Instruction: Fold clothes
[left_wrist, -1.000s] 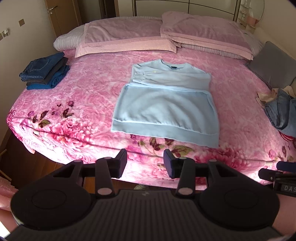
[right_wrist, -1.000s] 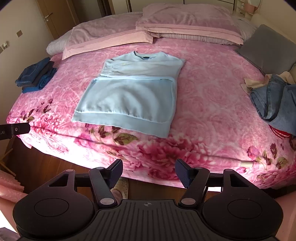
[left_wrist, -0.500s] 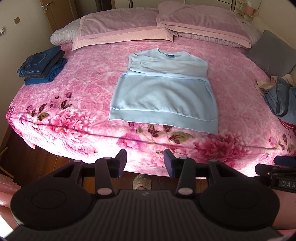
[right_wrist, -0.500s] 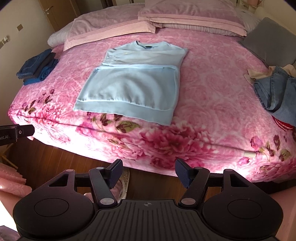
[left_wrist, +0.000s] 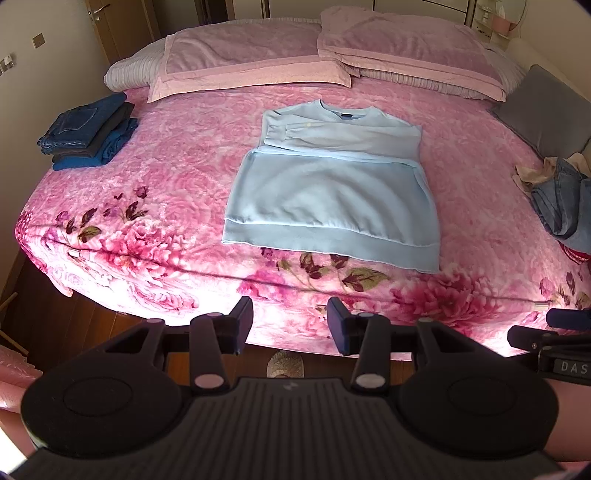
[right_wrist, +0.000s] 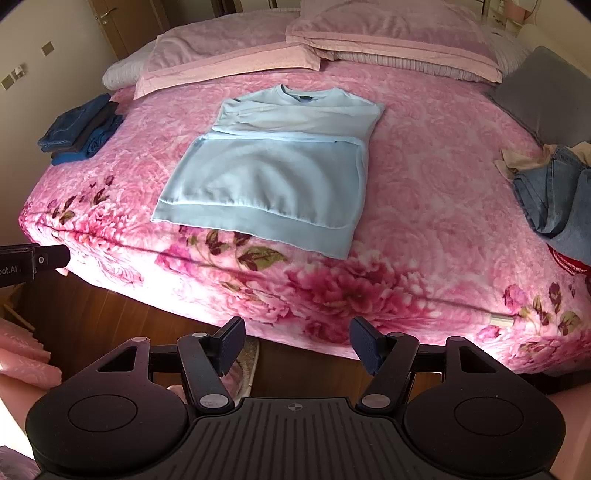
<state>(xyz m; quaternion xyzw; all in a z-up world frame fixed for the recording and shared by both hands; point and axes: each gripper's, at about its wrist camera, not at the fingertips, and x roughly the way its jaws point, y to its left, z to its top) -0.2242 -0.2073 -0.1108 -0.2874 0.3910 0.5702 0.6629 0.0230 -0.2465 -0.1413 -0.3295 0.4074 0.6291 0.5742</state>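
Note:
A light blue sweatshirt (left_wrist: 332, 184) lies flat on the pink floral bed (left_wrist: 177, 192), sleeves folded in across its chest, collar toward the pillows. It also shows in the right wrist view (right_wrist: 273, 173). My left gripper (left_wrist: 290, 325) is open and empty, held off the near edge of the bed below the sweatshirt's hem. My right gripper (right_wrist: 297, 345) is open and empty, also off the near edge, to the right of the left one. Neither touches the cloth.
A stack of folded dark blue jeans (left_wrist: 88, 131) sits at the bed's left. A heap of unfolded jeans and clothes (left_wrist: 561, 199) lies at the right edge. Pink pillows (left_wrist: 332, 55) and a grey cushion (left_wrist: 546, 107) line the far side. Wooden floor (right_wrist: 110, 325) lies below the grippers.
Both grippers have pulled back and up from the bed, so more floor and bed edge show. The sweatshirt has not moved. Both grippers stay open.

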